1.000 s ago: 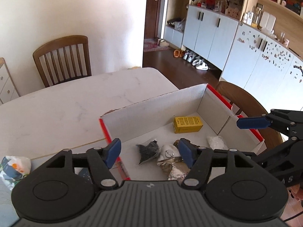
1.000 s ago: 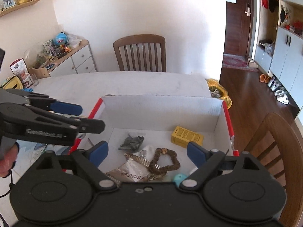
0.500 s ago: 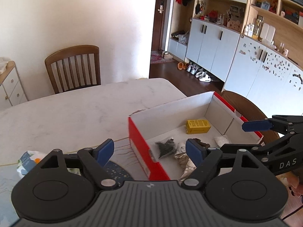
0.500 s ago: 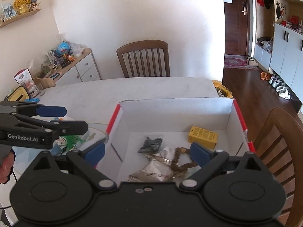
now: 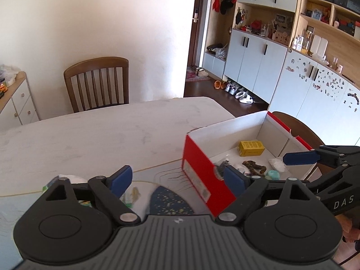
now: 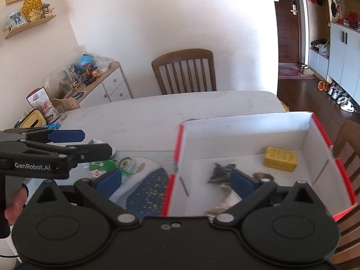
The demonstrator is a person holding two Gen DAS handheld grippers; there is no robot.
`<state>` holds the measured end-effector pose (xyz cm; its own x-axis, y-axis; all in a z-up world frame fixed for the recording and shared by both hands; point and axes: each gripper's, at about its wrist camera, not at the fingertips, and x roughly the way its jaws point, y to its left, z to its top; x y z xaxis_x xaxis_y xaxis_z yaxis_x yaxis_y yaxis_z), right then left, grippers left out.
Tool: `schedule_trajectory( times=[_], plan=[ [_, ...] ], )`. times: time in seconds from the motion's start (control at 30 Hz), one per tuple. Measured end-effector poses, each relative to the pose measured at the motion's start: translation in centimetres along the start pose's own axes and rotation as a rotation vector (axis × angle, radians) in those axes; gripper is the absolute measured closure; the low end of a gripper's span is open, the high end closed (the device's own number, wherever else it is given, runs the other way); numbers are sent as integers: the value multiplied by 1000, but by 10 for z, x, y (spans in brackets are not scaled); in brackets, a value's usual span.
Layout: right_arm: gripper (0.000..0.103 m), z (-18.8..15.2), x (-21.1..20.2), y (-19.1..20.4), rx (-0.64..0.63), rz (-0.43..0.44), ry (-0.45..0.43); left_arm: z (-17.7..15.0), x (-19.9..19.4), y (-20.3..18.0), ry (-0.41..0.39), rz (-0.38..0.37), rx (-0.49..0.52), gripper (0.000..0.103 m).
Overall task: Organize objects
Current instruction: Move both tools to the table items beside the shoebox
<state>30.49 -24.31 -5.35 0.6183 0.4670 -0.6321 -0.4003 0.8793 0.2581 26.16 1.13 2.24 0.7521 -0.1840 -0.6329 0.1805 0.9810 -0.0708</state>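
Observation:
A red-and-white cardboard box (image 5: 225,128) (image 6: 247,130) stands open on the white table. Inside lie a yellow carton (image 5: 251,148) (image 6: 280,162), a dark packet (image 6: 221,168), a brown bead bracelet (image 5: 254,166), a teal piece (image 5: 273,175) and a small white bag (image 5: 277,163). My left gripper (image 5: 177,177) hovers over the table left of the box, its jaws opening with nothing between them. My right gripper (image 6: 175,183) hangs above the box's near left corner, jaws also opening and empty. Green-and-white packets (image 6: 105,165) lie on the table under the left gripper (image 6: 90,142).
A dark blue speckled mat (image 6: 148,193) lies beside the box. One wooden chair (image 6: 184,72) stands at the table's far side, another (image 5: 292,126) at the right behind the box. A cluttered sideboard (image 6: 90,78) lines the left wall. Cabinets (image 5: 252,65) and shoes stand beyond.
Both grippers have drawn back and leftwards from the box, which now sits further right in both views. Both pairs of jaws stand wider. The mat and packets have come into sight.

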Motion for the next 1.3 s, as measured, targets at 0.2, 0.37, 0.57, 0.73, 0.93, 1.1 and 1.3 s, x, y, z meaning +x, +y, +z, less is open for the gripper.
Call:
schedule_trajectory(
  times=[0.2,0.37,0.57,0.73,0.93,1.1,1.3],
  plan=[
    [1,1,13,32,-10,13,1,-7,-16,27,-42,23,8,0],
    [1,5,21,57,-27,23,-1,-12,-27,56,-60,28,-5,0],
    [1,7,36,89,-54,30,11,-22,-31,95,-67,55,-44,0],
    [1,7,51,113,-82,37,26,-29,-30,130,-63,89,-86,0],
    [1,7,70,139,-127,42,48,-37,-26,166,-60,130,-123,0],
    [1,6,89,153,-148,43,76,-49,-13,197,-48,159,-148,0],
    [2,2,119,161,-184,30,112,-64,15,220,-12,168,-110,0]
  ],
)
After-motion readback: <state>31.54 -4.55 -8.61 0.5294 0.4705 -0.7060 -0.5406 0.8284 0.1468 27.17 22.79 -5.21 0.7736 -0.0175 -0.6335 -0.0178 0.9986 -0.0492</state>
